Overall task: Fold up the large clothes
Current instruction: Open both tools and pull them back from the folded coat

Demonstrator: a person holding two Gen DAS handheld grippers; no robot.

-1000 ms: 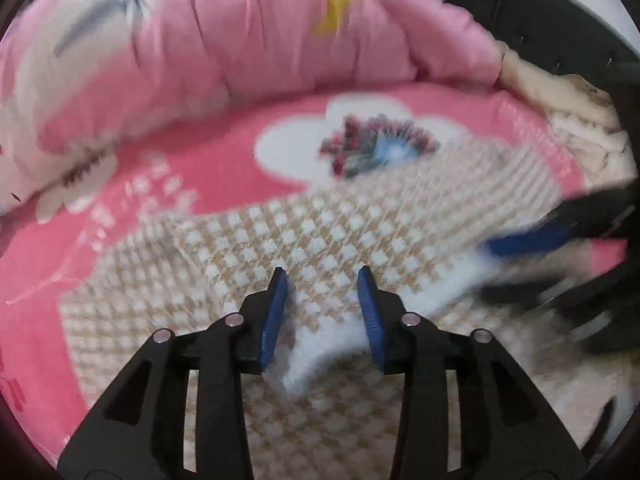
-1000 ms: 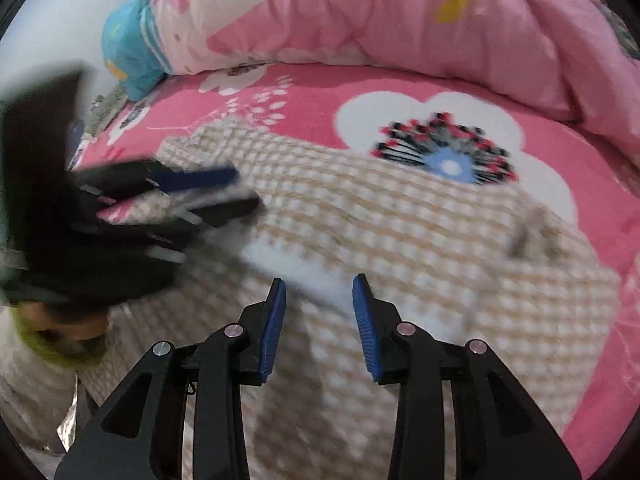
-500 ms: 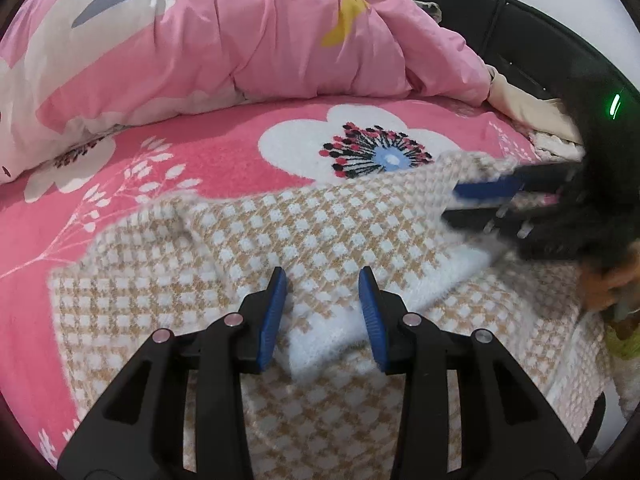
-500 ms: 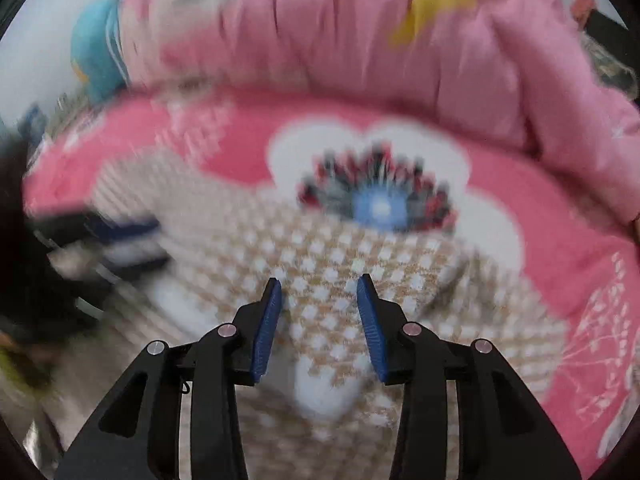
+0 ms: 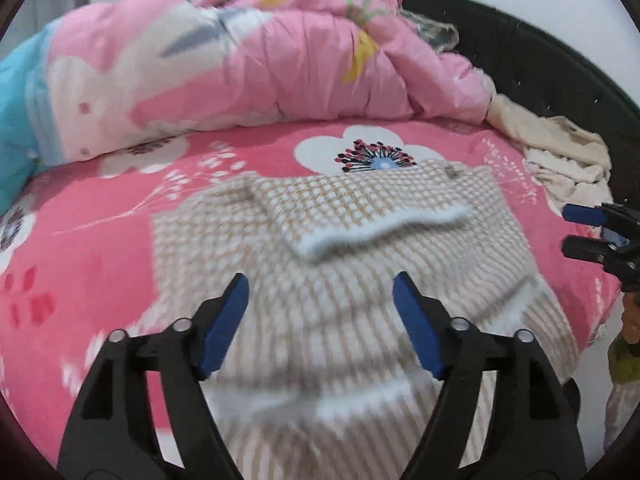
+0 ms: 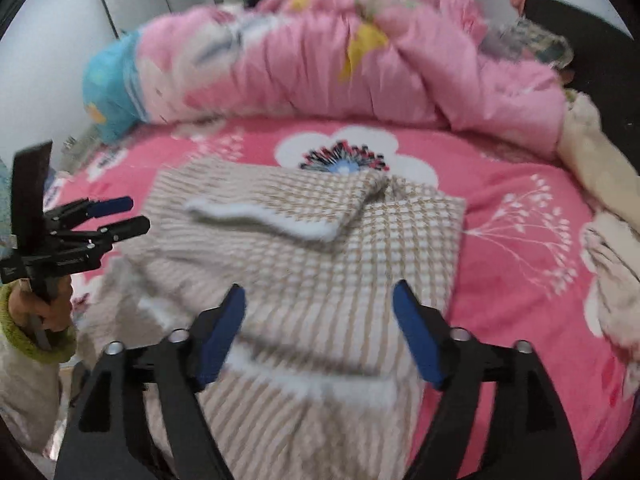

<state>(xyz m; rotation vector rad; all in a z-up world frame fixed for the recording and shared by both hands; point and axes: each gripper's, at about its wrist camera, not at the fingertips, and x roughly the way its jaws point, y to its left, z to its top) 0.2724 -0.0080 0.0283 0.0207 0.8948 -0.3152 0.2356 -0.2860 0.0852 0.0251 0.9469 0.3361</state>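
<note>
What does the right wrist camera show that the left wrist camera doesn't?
Only the right wrist view shows the left hand in a green cuff, gripping the left hand-held gripper. Only the left wrist view shows the right hand-held gripper from the side. Both share the checked sweater, its white-edged fold, the flowered sheet and the pink duvet.

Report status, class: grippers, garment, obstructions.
Left gripper and right gripper open, jaws just opened, nothing between them. Checked sweater lies on the pink bed, sleeve folded across. Nothing blocking.

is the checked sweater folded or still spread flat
Partly folded: the checked sweater has its white-edged sleeve laid across the body; the rest lies spread on the bed.
</note>
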